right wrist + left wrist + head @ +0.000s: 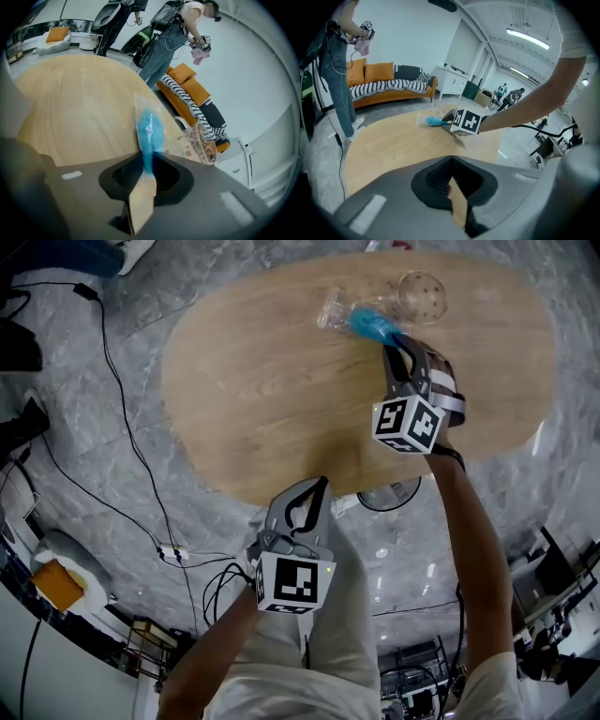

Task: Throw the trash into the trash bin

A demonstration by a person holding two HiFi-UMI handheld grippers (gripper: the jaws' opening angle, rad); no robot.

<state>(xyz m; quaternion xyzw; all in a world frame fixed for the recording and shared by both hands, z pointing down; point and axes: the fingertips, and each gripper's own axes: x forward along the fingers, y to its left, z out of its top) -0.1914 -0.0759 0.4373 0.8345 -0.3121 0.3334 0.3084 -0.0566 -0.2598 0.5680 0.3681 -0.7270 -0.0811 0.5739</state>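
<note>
The right gripper (392, 339) pinches one end of the blue trash (367, 322) (blue stuff in a clear wrapper). The trash lies on the wooden table (262, 390), near the far edge. The left gripper (323, 484) has its jaws together, with nothing in them, at the table's near edge.

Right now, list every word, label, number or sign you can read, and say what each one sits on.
No readable text anywhere in these views.
The right cube on the right tongs: black-and-white square marker patterns, no letters or numbers.
The left cube on the left tongs: the same kind of pattern, no letters.
The blue packet between the right tongs: no print legible.
</note>
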